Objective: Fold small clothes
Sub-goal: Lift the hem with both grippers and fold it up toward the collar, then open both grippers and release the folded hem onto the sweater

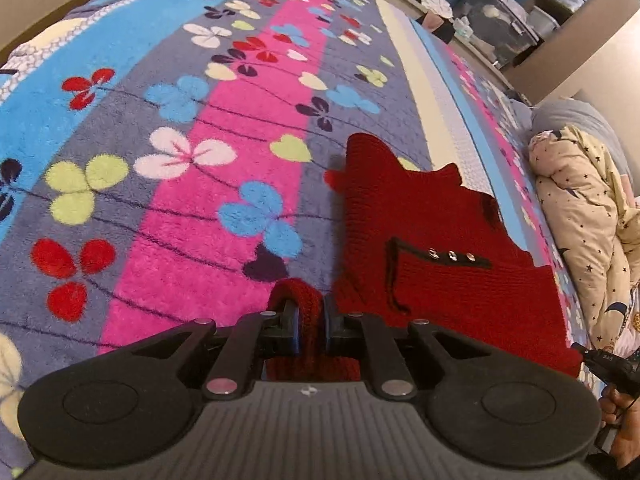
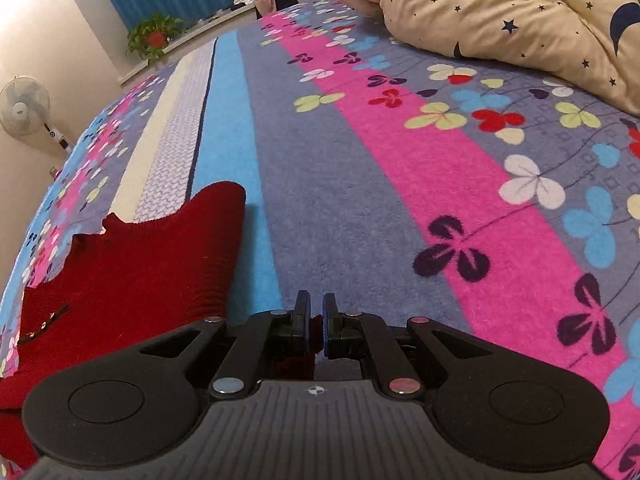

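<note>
While the left gripper pinches a thick fold of the red knitted sweater between its jaws, the right gripper is clenched on another bit of the same red knit. The sweater lies spread on the flowered blanket of the bed. Farther away, a star-printed duvet is bunched up.

A: Where does the right gripper sit?

B: Low over the flowered blanket, its fingers nearly closed on a bit of dark red knit.

A: And the red sweater?

B: It lies spread at the left, its hem pointing away from the camera.

A: Anything beyond?

B: A star-print quilt at upper right, a potted plant and a fan at the left.
</note>
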{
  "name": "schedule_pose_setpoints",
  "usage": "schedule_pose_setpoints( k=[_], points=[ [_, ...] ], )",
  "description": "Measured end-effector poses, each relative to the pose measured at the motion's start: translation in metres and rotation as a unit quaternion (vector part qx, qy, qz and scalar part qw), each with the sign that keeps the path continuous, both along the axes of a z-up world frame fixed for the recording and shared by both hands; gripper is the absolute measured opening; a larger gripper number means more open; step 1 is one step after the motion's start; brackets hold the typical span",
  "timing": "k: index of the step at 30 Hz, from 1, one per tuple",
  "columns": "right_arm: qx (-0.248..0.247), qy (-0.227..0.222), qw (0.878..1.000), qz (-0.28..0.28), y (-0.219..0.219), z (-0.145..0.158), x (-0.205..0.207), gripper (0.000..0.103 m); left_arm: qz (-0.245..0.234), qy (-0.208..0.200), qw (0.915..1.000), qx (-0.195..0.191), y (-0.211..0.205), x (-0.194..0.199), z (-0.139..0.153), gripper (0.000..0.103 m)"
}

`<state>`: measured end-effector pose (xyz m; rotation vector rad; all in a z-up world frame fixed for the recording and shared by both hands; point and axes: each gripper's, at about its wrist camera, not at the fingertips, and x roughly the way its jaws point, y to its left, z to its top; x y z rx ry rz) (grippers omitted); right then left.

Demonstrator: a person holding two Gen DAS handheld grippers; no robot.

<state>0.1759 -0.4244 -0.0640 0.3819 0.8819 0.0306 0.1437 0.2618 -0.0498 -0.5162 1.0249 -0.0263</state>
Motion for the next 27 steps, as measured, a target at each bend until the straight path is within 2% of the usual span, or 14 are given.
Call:
schedule_pose_setpoints(
  k=[5,7,8,9,13,15,17,18,21,27],
  points=[
    [-0.011,-0.005,1.000,-0.003,-0.001,0.002,0.001,0.007,0.013,-0.004,0.9995,-0.029,0.009,-0.002,0.003,0.020],
    [-0.024,-0.011,0.999,-0.023,-0.009,0.005,-0.002,0.007,0.023,-0.007,0.9988,-0.042,0.016,-0.007,0.005,0.027],
    [-0.020,-0.015,0.999,-0.034,-0.015,0.006,-0.004,0.007,0.035,-0.011,0.9989,-0.030,0.020,-0.012,0.009,0.039],
    [-0.015,-0.020,0.999,-0.048,-0.023,0.007,-0.007,0.007,0.045,-0.015,0.9988,-0.012,0.024,-0.015,0.013,0.043],
    [-0.009,-0.027,0.997,-0.070,-0.047,0.008,-0.020,0.007,0.066,-0.019,0.9976,-0.003,0.046,-0.030,0.018,0.043],
    [0.000,-0.025,0.998,-0.051,-0.051,0.006,-0.025,0.009,0.048,-0.008,0.9987,0.013,0.047,-0.035,0.017,0.043],
    [0.016,-0.009,1.000,-0.013,-0.051,0.002,-0.028,0.030,0.019,0.001,0.9995,0.024,0.043,-0.038,0.015,0.046],
    [0.020,-0.002,1.000,0.006,-0.048,0.000,-0.030,0.034,-0.002,0.004,0.9995,0.030,0.037,-0.039,0.015,0.050],
    [0.001,0.000,0.998,0.066,-0.031,0.000,-0.033,0.038,-0.050,0.004,0.9976,0.048,0.019,-0.039,0.012,0.059],
    [-0.016,0.011,0.993,0.116,0.000,-0.002,-0.026,0.053,-0.083,-0.011,0.9947,0.060,-0.010,-0.026,0.009,0.059]
  ],
)
